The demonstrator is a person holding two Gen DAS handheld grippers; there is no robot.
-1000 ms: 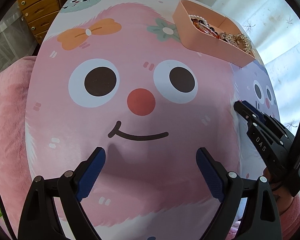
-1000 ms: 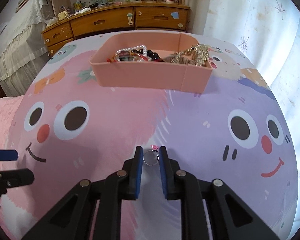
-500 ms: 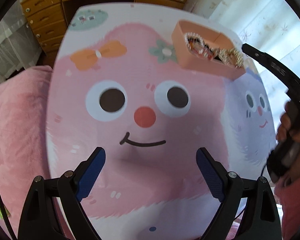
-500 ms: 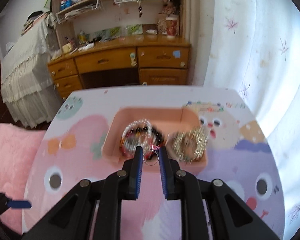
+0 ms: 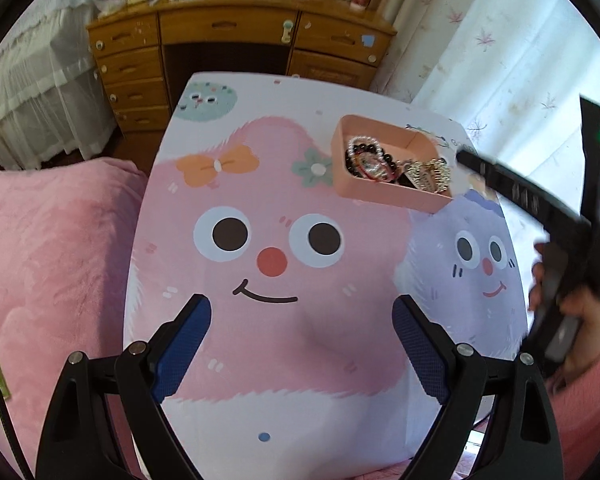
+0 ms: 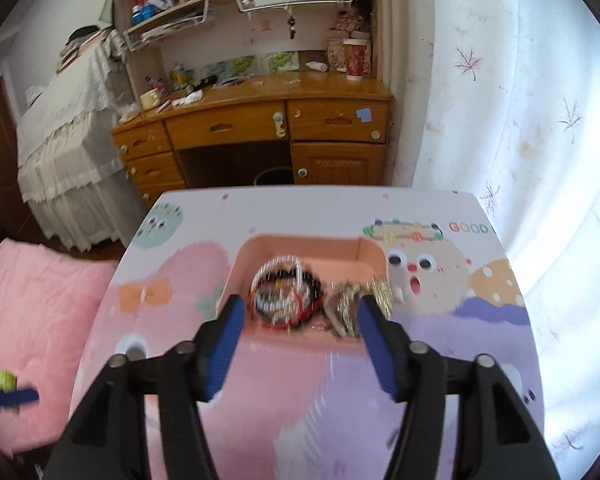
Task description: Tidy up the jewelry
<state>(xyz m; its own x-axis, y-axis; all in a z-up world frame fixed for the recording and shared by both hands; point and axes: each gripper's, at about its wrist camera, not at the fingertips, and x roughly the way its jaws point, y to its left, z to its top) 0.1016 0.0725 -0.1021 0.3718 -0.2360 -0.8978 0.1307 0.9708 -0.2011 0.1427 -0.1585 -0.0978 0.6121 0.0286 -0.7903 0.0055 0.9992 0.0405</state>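
Now your right hand-held gripper [image 6: 300, 324] hangs over the pink tray [image 6: 300, 246], just released.
Your left hand-held gripper [image 5: 302, 342] gapes empty above the desk [image 5: 260, 340].

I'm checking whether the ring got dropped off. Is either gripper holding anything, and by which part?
Nothing is held. The right gripper, above the pink tray, has just opened empty; the left gripper is open too.

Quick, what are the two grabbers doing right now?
Left gripper: open, nothing between its fingers.
Right gripper: just opened above the pink tray, nothing between its fingers.
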